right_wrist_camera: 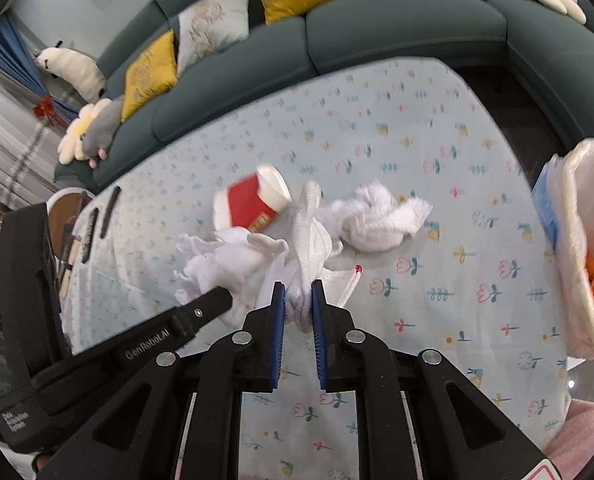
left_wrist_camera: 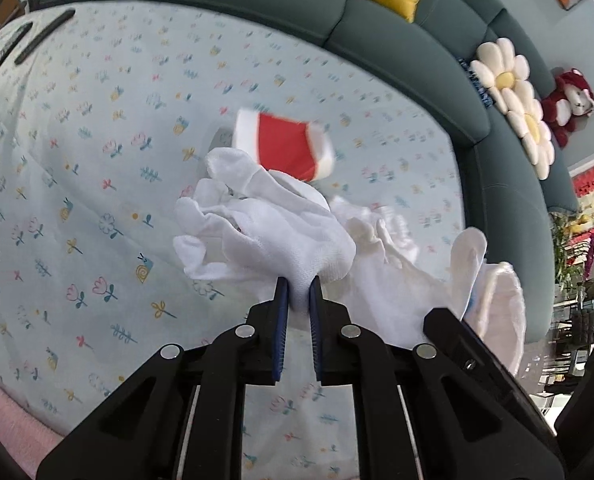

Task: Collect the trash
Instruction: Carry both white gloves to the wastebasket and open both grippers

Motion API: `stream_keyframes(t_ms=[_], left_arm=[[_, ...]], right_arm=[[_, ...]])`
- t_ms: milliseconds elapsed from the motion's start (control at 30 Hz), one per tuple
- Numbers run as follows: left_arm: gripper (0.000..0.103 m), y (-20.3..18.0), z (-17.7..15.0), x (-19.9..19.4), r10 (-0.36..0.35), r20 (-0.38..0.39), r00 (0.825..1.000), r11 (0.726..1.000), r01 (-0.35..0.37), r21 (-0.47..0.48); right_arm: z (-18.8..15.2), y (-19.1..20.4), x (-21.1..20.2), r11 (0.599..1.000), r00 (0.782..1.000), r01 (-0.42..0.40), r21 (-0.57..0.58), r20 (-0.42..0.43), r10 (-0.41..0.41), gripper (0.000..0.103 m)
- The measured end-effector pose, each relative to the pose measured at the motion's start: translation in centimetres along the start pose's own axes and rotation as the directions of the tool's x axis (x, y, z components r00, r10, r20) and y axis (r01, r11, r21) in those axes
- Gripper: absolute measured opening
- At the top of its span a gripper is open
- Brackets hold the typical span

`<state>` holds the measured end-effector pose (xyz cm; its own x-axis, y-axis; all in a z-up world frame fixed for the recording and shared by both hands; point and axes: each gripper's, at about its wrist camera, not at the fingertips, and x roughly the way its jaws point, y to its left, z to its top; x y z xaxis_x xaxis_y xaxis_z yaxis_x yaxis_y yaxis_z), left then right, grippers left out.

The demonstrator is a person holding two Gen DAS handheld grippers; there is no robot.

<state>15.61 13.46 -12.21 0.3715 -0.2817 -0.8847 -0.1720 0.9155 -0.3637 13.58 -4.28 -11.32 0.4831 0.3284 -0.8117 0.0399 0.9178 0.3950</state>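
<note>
Pickup step in hand. Left gripper (left_wrist_camera: pixel 297 290) pinching white glove (left_wrist_camera: pixel 265 232); right gripper (right_wrist_camera: pixel 298 294) pinching second glove (right_wrist_camera: pixel 311 236), both above tablecloth (right_wrist_camera: pixel 437 140). Next: carry to bag (right_wrist_camera: pixel 585 248); paper cup (right_wrist_camera: pixel 253 200), crumpled cloth (right_wrist_camera: pixel 373 216) left.

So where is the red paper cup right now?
The red paper cup lies on its side on the floral tablecloth, just beyond the white gloves, towards the sofa.
</note>
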Motion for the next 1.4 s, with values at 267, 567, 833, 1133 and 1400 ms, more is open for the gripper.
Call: stream_keyframes(t_ms=[267, 567, 833, 1133, 1400], left_arm=[[0.01, -3.5, -0.6, -6.0, -0.063, 0.095, 0.993, 0.996, 0.056, 0.075], [0.01, -9.0, -1.9, -10.6, -0.12, 0.162, 0.979, 0.98, 0.091, 0.177], [0.01, -14.6, -4.6, -13.0, -0.167, 0.191, 0.967, 0.948, 0.104, 0.3], [0.01, -20.5, -7.8, -13.5, -0.201, 0.181, 0.963, 0.901, 0.109, 0.42], [0.01, -25.3, -9.7, -12.1, -0.214, 0.15, 0.965, 0.862, 0.114, 0.495]], right_arm=[[1.6, 0.0, -7.3, 1.0, 0.988, -0.027, 0.003, 0.152, 0.026, 0.013], [2.3, -1.9, -15.1, 1.0, 0.955, -0.02, 0.011, 0.297, 0.015, 0.013], [1.7, -5.1, -20.9, 0.999, 0.918, -0.012, 0.042, 0.397, -0.006, 0.013], [0.5, -10.0, -25.4, 0.994, 0.883, -0.001, 0.108, 0.467, -0.049, 0.013], [-0.1, -14.8, -27.4, 0.984, 0.864, 0.018, 0.175, 0.493, -0.104, 0.013]])
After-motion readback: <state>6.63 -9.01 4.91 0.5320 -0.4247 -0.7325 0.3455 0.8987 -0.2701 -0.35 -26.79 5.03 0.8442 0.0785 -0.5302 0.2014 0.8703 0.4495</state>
